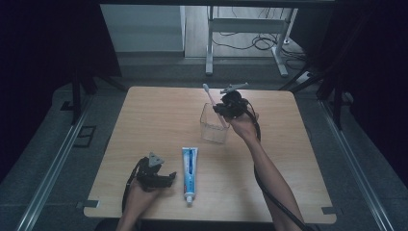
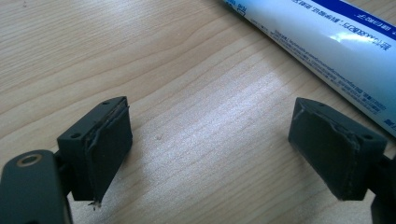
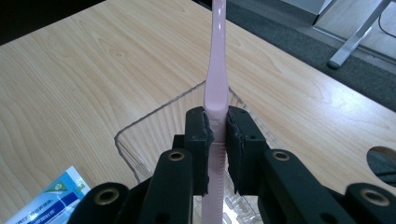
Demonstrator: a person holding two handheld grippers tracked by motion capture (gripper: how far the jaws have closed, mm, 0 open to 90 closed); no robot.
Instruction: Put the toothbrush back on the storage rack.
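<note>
Landmark: the clear plastic cup [image 1: 214, 126], standing upright near the middle of the wooden table [image 1: 144, 115]. Far to the cup's left and nearer the person, the left gripper [image 1: 169, 179] rests low at the table's front edge, held in the left hand [image 1: 140, 192]; its jaws stand wide apart with bare wood between them, gripping nothing. Just right of that gripper, and in front of the cup toward the person, lies a blue-and-white toothpaste tube [image 1: 189, 174], flat, cap end pointing to the person, apart from both the jaws and the cup. At the cup itself, the right gripper [image 3: 218, 135] is clenched on a pink toothbrush [image 3: 217, 70], pads pressed on the handle. The brush leans left, bristle head up, lower end down inside the cup. The right hand [image 1: 243, 126] sits just right of the cup's rim.
</note>
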